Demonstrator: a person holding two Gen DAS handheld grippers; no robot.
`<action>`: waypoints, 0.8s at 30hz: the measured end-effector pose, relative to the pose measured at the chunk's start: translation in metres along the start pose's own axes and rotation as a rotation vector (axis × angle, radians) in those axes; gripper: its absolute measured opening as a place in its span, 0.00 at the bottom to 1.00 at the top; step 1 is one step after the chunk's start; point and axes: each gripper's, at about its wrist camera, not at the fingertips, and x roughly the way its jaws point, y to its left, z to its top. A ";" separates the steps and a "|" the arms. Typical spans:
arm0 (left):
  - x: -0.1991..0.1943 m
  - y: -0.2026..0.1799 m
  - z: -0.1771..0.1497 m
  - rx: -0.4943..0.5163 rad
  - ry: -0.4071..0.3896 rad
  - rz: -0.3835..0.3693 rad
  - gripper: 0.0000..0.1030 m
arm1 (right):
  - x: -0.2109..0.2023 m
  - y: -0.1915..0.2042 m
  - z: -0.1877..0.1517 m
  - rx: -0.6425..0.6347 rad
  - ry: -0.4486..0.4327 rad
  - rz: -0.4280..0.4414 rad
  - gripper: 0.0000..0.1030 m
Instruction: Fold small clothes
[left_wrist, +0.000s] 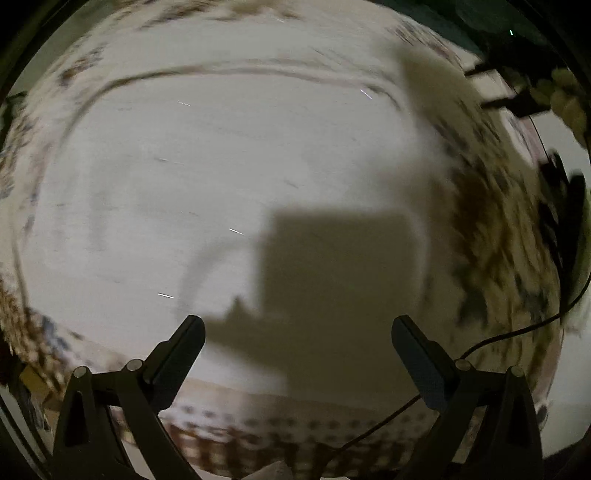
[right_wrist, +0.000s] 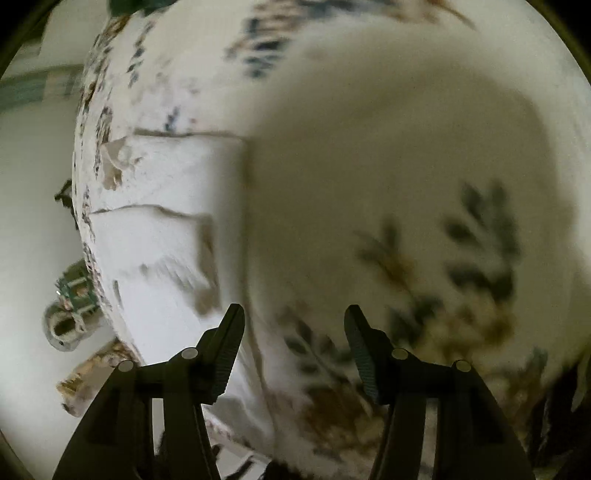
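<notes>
Left wrist: my left gripper (left_wrist: 297, 332) is spread wide, empty, straight above the flat white cloth (left_wrist: 221, 166).

Right wrist: my right gripper (right_wrist: 294, 321) is half-open, gripping nothing; folded white layers (right_wrist: 159, 236) just ahead-left. Between folds, I reckon; next, regrasp an edge.

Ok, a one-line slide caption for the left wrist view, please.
Left gripper, jaws wide open and empty, points down over a pale cloth with a patterned border, blurred by motion.

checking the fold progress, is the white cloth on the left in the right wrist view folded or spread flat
Folded, at least partly: the white cloth shows stacked layer edges stepping across the floral-patterned surface. Blur hides how neat the fold is.
</notes>
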 end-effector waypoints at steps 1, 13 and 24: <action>0.010 -0.010 -0.004 0.014 0.016 -0.018 1.00 | -0.003 -0.012 -0.004 0.013 -0.020 0.015 0.57; 0.063 -0.065 -0.019 0.000 0.008 0.127 0.34 | 0.055 0.000 0.063 0.066 -0.141 0.326 0.57; 0.036 -0.060 -0.026 -0.017 -0.034 0.103 0.10 | 0.099 0.069 0.084 -0.032 -0.096 0.233 0.11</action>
